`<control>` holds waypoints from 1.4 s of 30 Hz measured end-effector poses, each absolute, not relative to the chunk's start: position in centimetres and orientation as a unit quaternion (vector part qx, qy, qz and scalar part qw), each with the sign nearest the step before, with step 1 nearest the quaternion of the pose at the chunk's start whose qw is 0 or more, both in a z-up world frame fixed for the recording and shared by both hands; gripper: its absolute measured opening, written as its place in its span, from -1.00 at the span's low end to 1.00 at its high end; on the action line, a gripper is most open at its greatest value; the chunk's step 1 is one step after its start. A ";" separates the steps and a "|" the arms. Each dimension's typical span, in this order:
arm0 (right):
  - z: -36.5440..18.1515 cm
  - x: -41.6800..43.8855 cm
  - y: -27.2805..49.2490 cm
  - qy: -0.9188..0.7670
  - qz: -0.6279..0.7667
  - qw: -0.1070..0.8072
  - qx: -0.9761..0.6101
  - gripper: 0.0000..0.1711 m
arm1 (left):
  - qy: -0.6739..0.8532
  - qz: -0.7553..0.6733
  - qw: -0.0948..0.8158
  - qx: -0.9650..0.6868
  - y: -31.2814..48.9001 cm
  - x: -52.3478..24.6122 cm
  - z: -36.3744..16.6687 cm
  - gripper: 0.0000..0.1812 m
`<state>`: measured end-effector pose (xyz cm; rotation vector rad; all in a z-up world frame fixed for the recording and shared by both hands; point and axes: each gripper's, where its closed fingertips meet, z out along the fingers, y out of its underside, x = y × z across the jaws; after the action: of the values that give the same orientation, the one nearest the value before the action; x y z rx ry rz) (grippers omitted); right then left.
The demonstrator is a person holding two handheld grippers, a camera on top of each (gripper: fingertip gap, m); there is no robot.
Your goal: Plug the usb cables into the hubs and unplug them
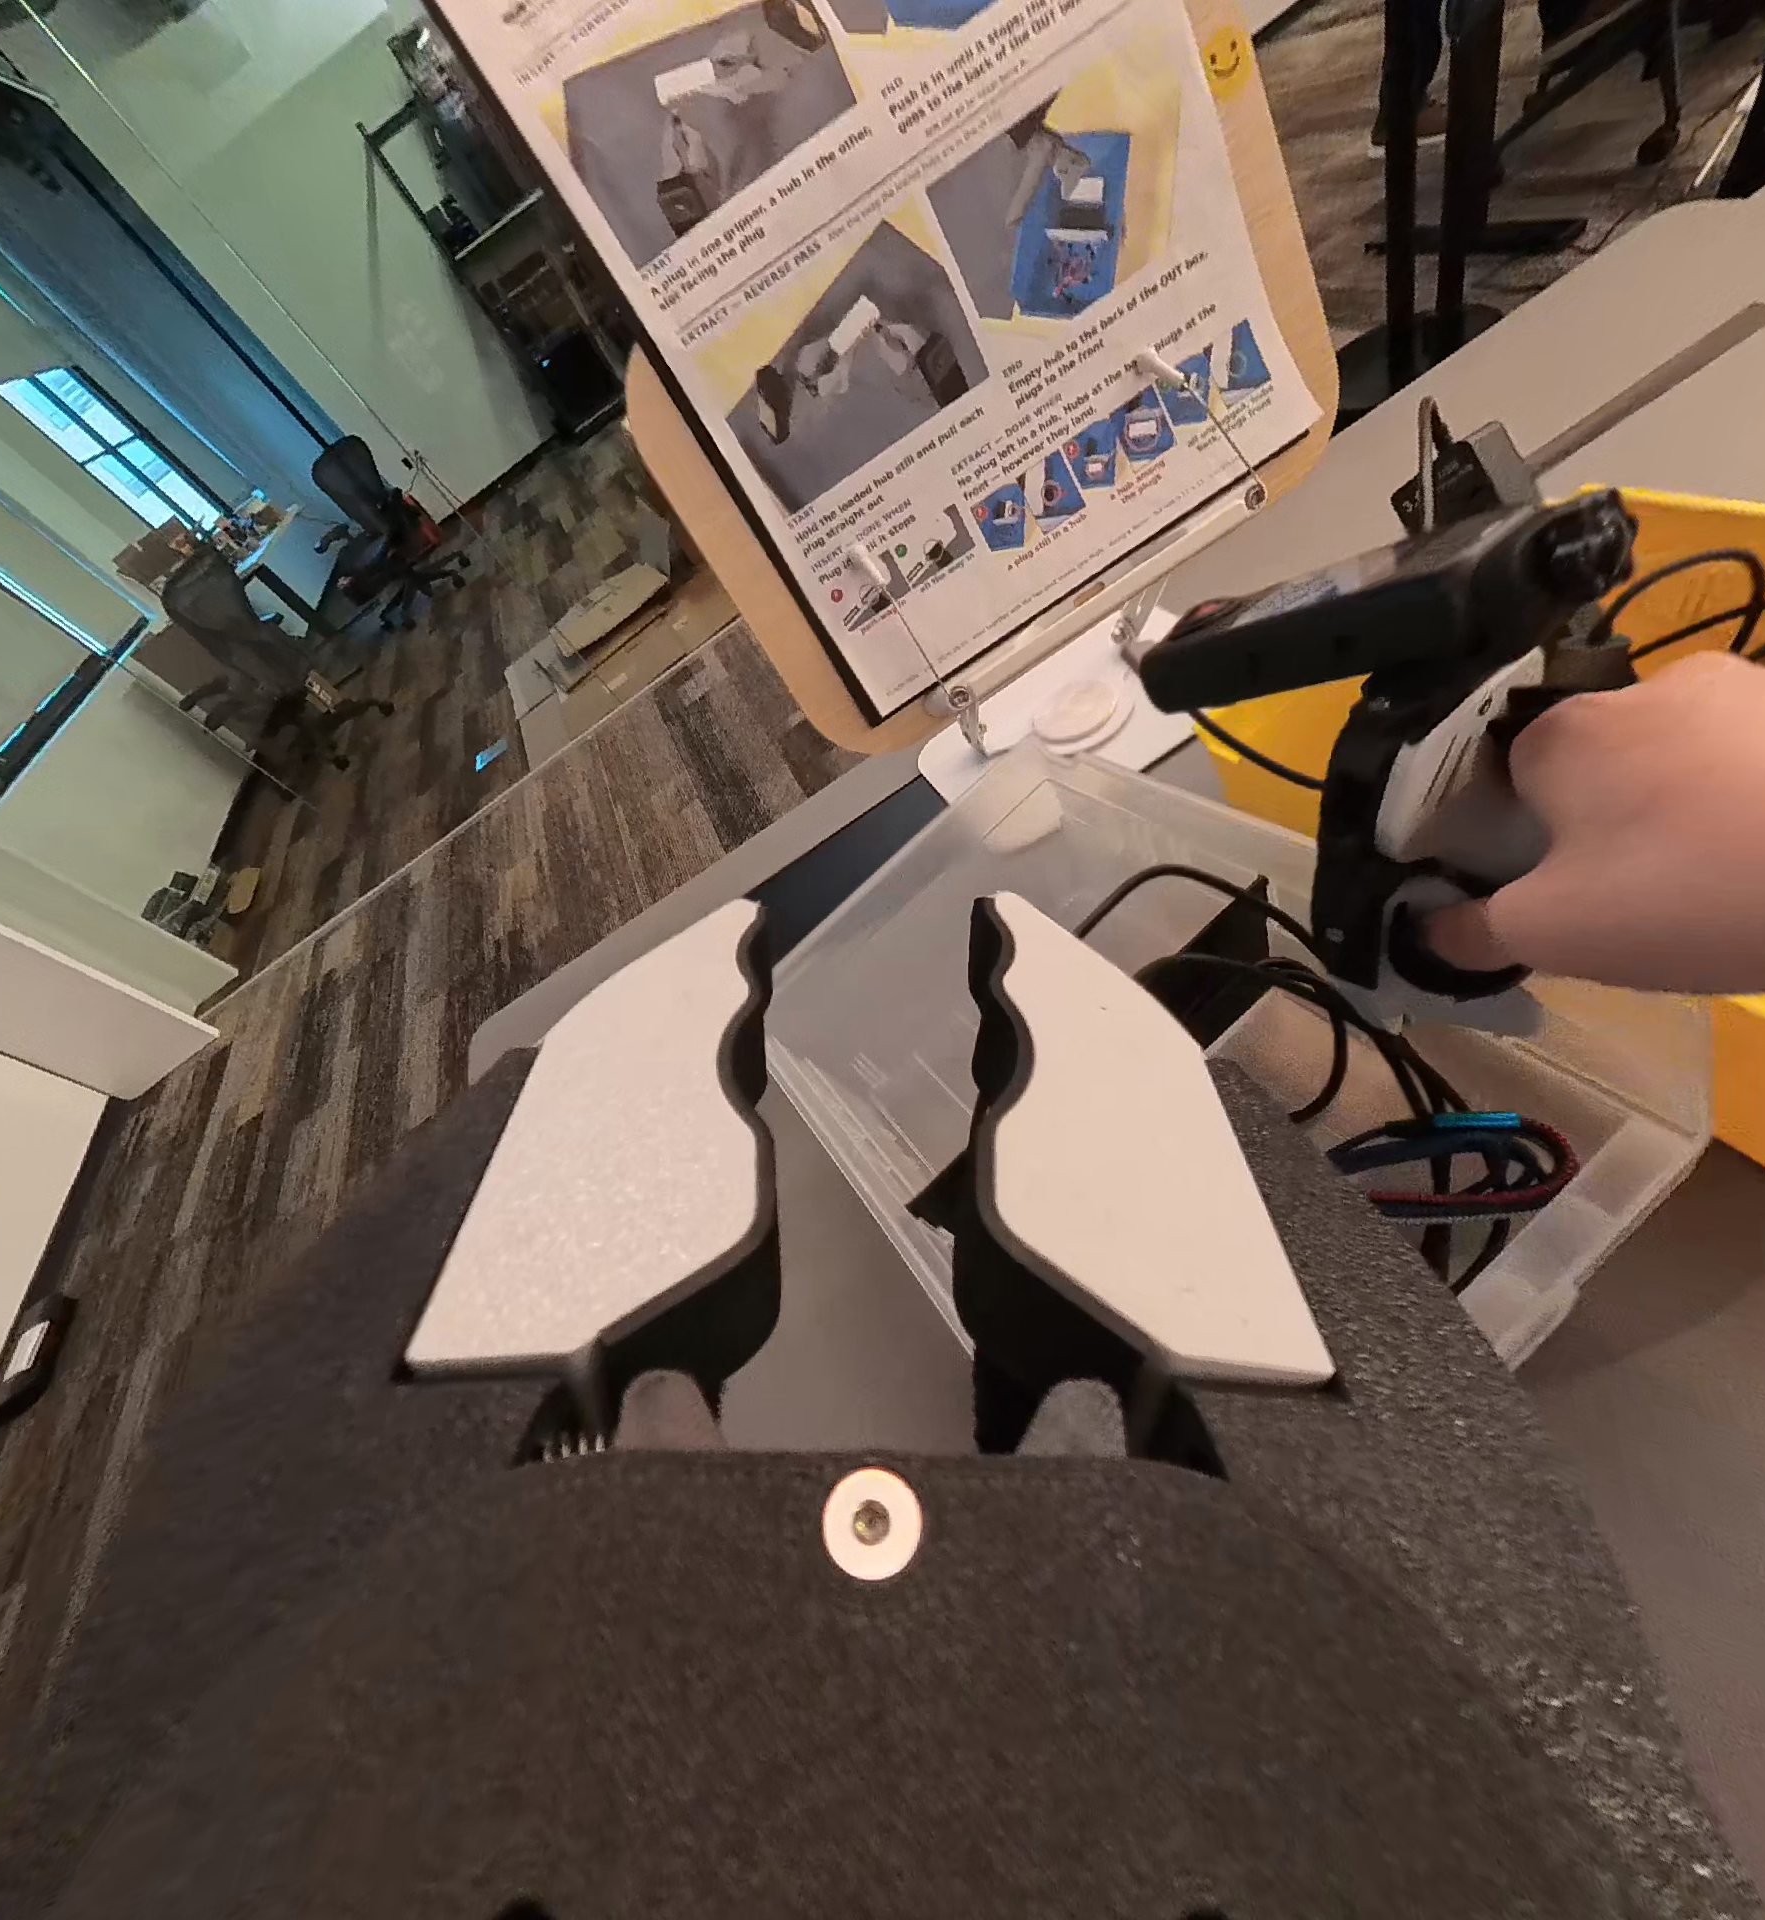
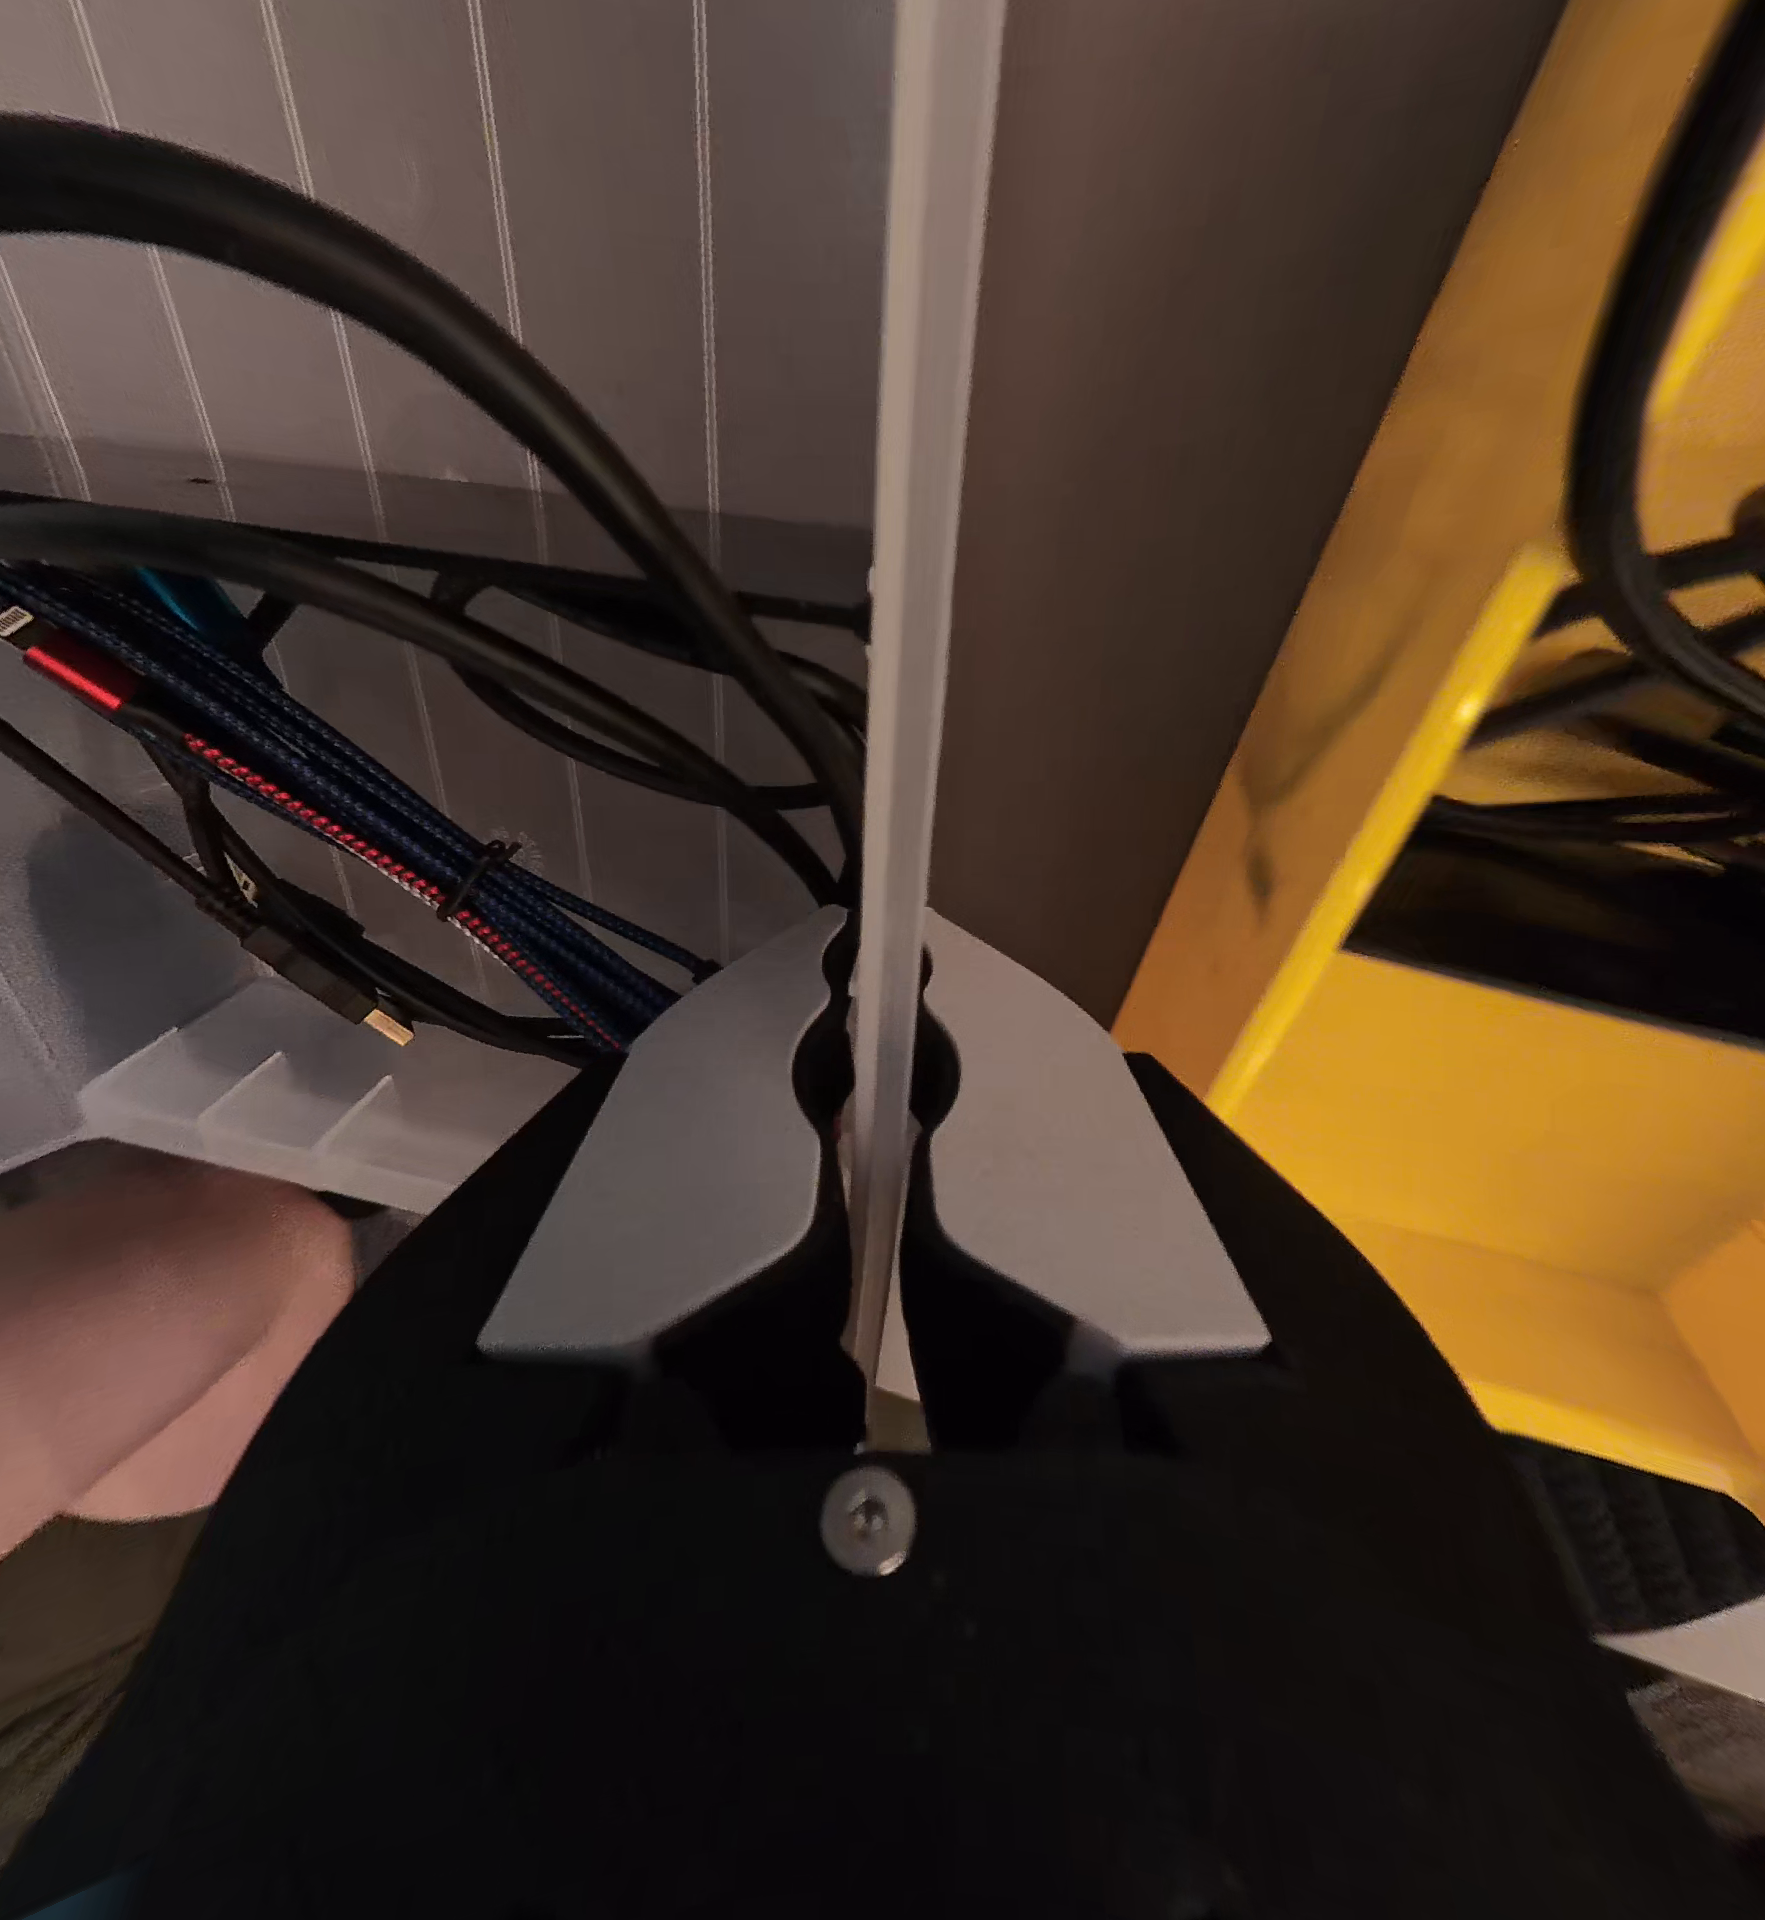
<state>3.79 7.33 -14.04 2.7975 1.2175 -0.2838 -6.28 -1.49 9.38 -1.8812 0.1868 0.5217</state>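
Cables (image 2: 358, 790), black and braided ones, lie tangled in the clear plastic bin (image 1: 1543, 1288), which I take as landmark. Over its near-left corner hovers the left gripper (image 1: 873, 1101), its jaws spread and empty, probably ready to fetch something. Over its right wall the right gripper (image 2: 883, 997) pinches a long thin silver hub (image 2: 919, 416); the yellow bin (image 2: 1377, 1122) stands beside.
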 end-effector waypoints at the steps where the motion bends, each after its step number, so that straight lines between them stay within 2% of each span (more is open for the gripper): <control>1: -13.2 4.0 7.3 0.401 -0.095 0.038 0.910 -0.95 | 0.080 0.218 0.563 -0.793 -1.8 -6.2 9.7 -0.60; 9: -4.5 8.7 7.5 0.438 -0.118 0.068 0.889 -0.94 | 0.125 0.132 0.675 -0.715 -4.9 -1.4 14.1 -0.62; 11: -2.3 11.5 8.0 0.436 -0.135 0.087 0.886 -0.93 | 0.150 0.130 0.693 -0.693 -6.0 -0.2 14.8 -0.74; 15: 0.9 18.2 12.3 0.407 -0.154 0.044 0.899 -0.94 | 0.207 0.115 0.676 -0.698 -6.9 2.2 13.5 -0.75; 19: 1.9 26.7 17.9 0.343 -0.162 -0.002 0.925 -0.94 | 0.221 0.117 0.642 -0.725 -6.3 2.8 11.9 -0.67; 24: -0.2 37.4 24.7 0.233 -0.155 -0.038 0.959 -0.95 | 0.211 0.140 0.605 -0.755 -4.7 1.7 10.4 -0.63; 31: -7.9 48.9 31.3 0.128 -0.091 -0.077 0.985 -0.94 | 0.200 0.146 0.580 -0.776 -2.3 1.2 9.1 -0.60; 36: -14.5 50.4 31.5 0.119 -0.112 -0.035 0.986 -0.94 | 0.205 0.119 0.541 -0.807 1.2 2.2 6.4 -0.55; 40: -17.6 49.6 31.3 0.145 -0.122 -0.004 0.982 -0.93 | 0.204 0.080 0.496 -0.840 5.1 3.4 2.5 -0.52; 42: -18.4 49.2 31.6 0.164 -0.107 0.000 0.981 -0.92 | 0.202 0.043 0.466 -0.860 6.8 4.6 0.1 -0.43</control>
<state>49.23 31.56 -18.42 3.0815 0.5161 -0.3349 4.57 6.82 0.09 -2.1108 0.4967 0.1056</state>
